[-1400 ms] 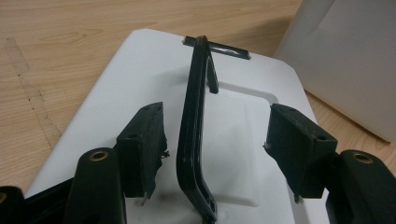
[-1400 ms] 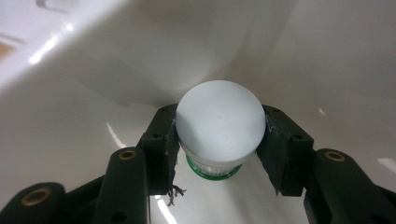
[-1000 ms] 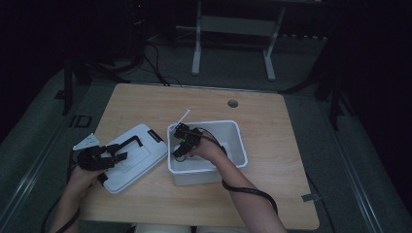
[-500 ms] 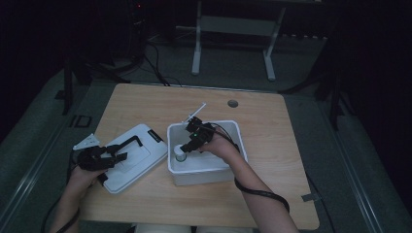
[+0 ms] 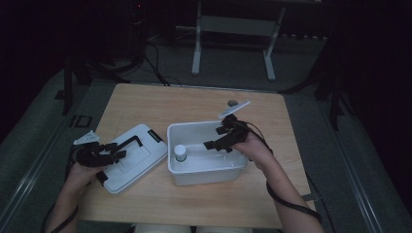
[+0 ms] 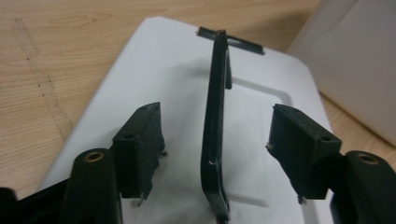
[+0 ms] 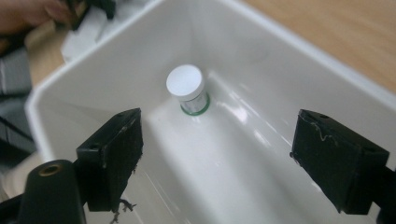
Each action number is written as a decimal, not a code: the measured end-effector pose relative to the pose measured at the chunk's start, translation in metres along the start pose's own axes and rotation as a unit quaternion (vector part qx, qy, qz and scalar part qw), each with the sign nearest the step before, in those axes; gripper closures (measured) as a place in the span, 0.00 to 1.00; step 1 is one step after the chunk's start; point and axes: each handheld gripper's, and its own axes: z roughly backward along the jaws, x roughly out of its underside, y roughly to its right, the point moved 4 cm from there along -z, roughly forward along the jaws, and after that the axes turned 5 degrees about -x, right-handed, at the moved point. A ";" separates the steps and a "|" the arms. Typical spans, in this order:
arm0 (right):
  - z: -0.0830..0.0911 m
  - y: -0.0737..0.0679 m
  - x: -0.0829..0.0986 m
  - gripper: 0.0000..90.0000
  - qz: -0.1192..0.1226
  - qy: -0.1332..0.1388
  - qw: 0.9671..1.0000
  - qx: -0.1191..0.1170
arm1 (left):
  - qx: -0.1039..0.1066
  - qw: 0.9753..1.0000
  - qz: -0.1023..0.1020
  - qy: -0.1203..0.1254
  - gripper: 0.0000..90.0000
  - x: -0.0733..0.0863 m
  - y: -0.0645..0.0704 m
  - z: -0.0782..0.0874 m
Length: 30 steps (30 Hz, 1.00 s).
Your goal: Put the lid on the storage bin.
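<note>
A white bin (image 5: 206,175) stands mid-table, and a small jar with a white cap (image 5: 180,152) stands upright at its left end. My right gripper (image 5: 217,141) hovers open over the bin's middle, apart from the jar. In the right gripper view the jar (image 7: 187,88) stands beyond my open right gripper (image 7: 217,140), against the bin wall (image 7: 303,60). The bin's white lid (image 5: 141,145) lies flat on the table to the left. My left gripper (image 5: 111,154) is open over it. In the left gripper view the lid's black handle (image 6: 215,93) stands raised inside my left gripper (image 6: 215,140), touching neither jaw.
The wooden table (image 5: 145,107) has a round hole (image 5: 232,103) near its far edge, just behind the bin. Bare wood lies in front of the bin and at the far left. A metal stand (image 5: 233,29) and cables sit on the floor beyond.
My right gripper has drawn back to the right from the bin's left end, where the jar now stands uncovered. The left gripper has stayed on the lid.
</note>
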 end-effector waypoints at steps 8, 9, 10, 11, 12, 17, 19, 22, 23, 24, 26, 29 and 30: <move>0.064 0.021 0.036 0.18 -0.023 0.078 0.996 0.039 | 0.009 1.000 -0.009 -0.019 0.37 -0.008 0.000 -0.005; 0.070 0.024 0.042 0.18 -0.024 0.082 0.995 0.046 | 0.010 1.000 -0.010 -0.020 0.38 -0.009 0.001 -0.005; 0.076 0.027 0.047 0.18 -0.028 0.088 0.994 0.054 | 0.010 1.000 -0.012 -0.022 0.38 -0.010 0.001 -0.006; 0.085 0.034 0.059 0.18 -0.035 0.096 0.993 0.065 | 0.010 1.000 -0.013 -0.023 0.39 -0.011 0.001 -0.007; 0.085 0.034 0.059 0.18 -0.035 0.096 0.993 0.065 | 0.010 1.000 -0.013 -0.023 0.40 -0.011 0.001 -0.007; 0.100 0.052 0.090 0.18 -0.058 0.124 0.986 0.092 | 0.016 0.999 -0.018 -0.032 0.45 -0.015 0.003 -0.011; 0.101 0.058 0.101 0.18 -0.066 0.125 0.985 0.103 | 0.020 0.999 -0.016 -0.034 0.48 -0.015 0.002 -0.013; 0.099 0.066 0.116 0.18 -0.072 0.122 0.983 0.113 | 0.024 0.999 -0.019 -0.038 0.54 -0.016 0.003 -0.014; 0.099 0.068 0.121 0.18 -0.074 0.125 0.982 0.117 | 0.024 0.999 -0.019 -0.038 0.56 -0.016 0.003 -0.014; 0.099 0.068 0.121 0.18 -0.074 0.125 0.982 0.117 | 0.030 0.999 -0.021 -0.038 0.56 -0.016 0.004 -0.014; 0.098 0.073 0.130 0.18 -0.078 0.137 0.979 0.126 | 0.030 0.998 -0.025 -0.039 0.60 -0.017 0.004 -0.014; 0.095 0.079 0.148 0.18 -0.089 0.155 0.974 0.136 | 0.031 0.998 -0.030 -0.043 0.63 -0.018 0.006 -0.014; 0.095 0.079 0.148 0.18 -0.089 0.155 0.974 0.136 | 0.031 0.998 -0.033 -0.043 0.63 -0.018 0.006 -0.015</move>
